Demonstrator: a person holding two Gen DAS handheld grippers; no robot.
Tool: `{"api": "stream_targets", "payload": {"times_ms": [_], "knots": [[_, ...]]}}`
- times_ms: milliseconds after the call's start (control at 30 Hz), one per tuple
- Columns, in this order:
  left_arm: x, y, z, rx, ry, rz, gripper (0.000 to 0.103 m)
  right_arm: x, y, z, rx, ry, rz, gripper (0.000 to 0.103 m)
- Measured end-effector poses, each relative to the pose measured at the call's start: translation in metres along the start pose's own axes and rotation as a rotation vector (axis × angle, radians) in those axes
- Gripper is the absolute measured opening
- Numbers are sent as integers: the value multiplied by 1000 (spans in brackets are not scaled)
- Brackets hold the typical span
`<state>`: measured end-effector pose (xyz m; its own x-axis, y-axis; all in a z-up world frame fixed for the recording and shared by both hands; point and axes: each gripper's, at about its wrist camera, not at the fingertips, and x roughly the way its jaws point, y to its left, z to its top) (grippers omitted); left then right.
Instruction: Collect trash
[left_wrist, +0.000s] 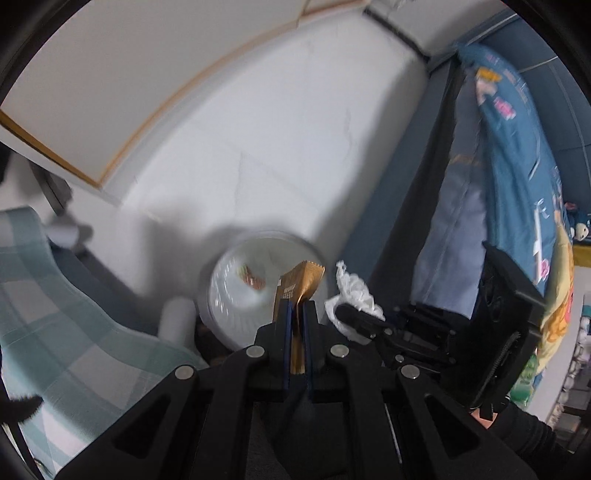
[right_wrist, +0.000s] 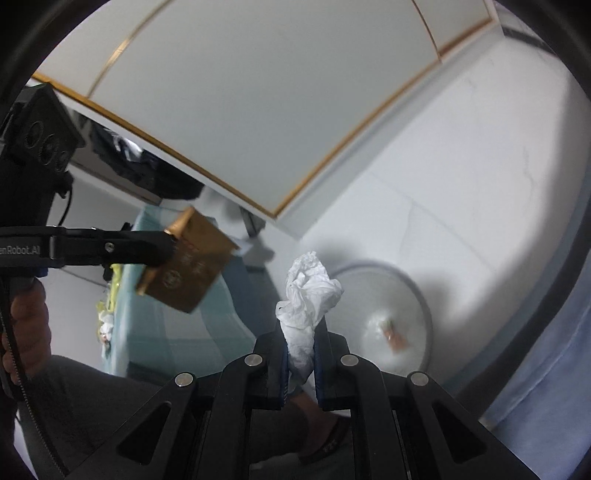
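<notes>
While above bin (left_wrist: 258, 288) | left gripper (left_wrist: 297, 314) pinches wrapper (left_wrist: 301, 280) | right gripper (right_wrist: 301, 332) pinches tissue (right_wrist: 308, 291)

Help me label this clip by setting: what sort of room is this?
Probably a bedroom at home: a bed with a checked cover, a printed blue pillow and a lined round bin by the white wall.

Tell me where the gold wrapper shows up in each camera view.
Left wrist: gold wrapper at lower centre, pinched in the left tongs.
Right wrist: gold wrapper at middle left, held from the side.
Shared landmark: the white bin, beyond the wrapper.
</notes>
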<state>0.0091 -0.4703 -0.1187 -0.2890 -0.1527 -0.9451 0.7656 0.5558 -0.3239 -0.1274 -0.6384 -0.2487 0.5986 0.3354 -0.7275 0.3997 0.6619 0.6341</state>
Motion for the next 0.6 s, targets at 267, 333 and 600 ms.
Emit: {"api": "stream_targets", "payload": {"times_ms": [267, 333, 600], "knots": [[61, 21, 5, -47, 227, -35, 2, 32, -13, -11, 106, 104, -68, 12], [68, 22, 9, -35, 241, -37, 2, 36, -11, -13, 95, 124, -84, 12], [91, 42, 21, -58, 256, -29, 4, 61, -6, -9, 113, 176, -121, 14]]}}
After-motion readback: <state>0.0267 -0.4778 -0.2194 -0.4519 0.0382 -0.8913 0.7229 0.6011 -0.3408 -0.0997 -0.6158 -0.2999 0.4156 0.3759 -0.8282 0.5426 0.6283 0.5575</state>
